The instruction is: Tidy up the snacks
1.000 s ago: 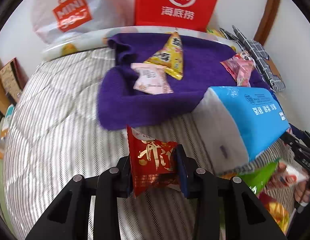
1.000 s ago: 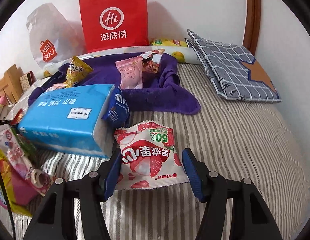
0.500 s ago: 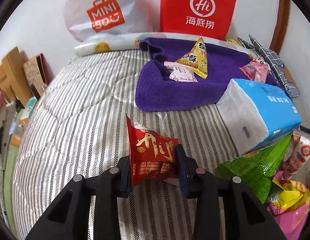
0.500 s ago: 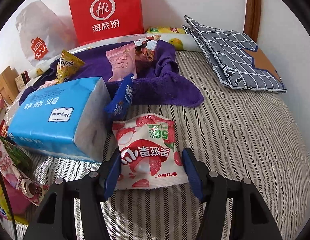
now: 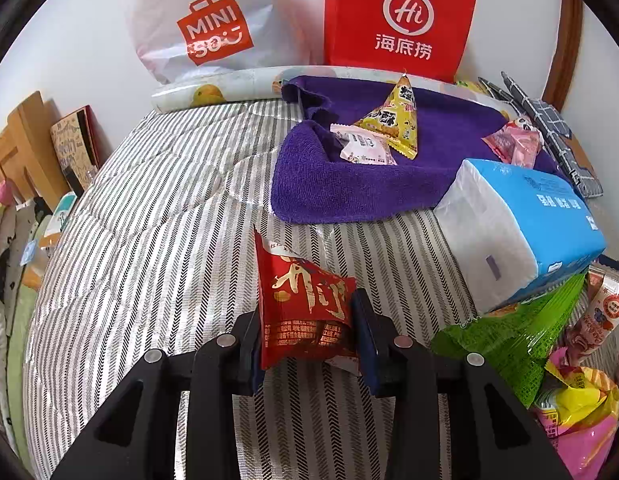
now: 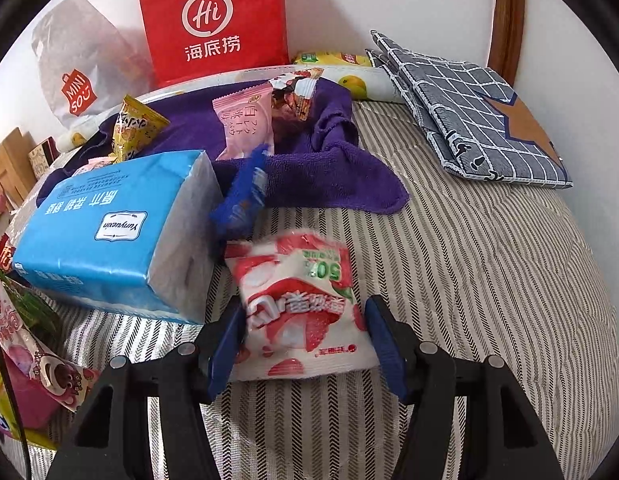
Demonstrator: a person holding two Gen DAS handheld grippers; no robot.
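Observation:
My left gripper [image 5: 307, 332] is shut on a red snack packet [image 5: 303, 304] with gold writing, held just above the striped bed. My right gripper [image 6: 303, 338] is shut on a white and red strawberry snack bag [image 6: 299, 300]. A purple towel [image 5: 373, 192] lies at the back and carries a yellow triangular packet [image 5: 393, 120], a pale pink packet [image 5: 363, 146] and a pink packet [image 6: 245, 120]. A small blue packet [image 6: 245, 192] leans at the towel's front edge beside the tissue pack.
A blue tissue pack [image 5: 525, 224] [image 6: 109, 228] lies right of the left gripper. Green, pink and yellow snack bags [image 5: 521, 332] pile below it. A red paper bag [image 5: 397, 20] and white shopping bag [image 5: 205, 24] stand at the wall. A checked cloth [image 6: 477, 108] lies back right.
The left gripper pulled back and left from the towel with the red packet. The right gripper moved slightly forward with the strawberry bag, and the blue packet tilted.

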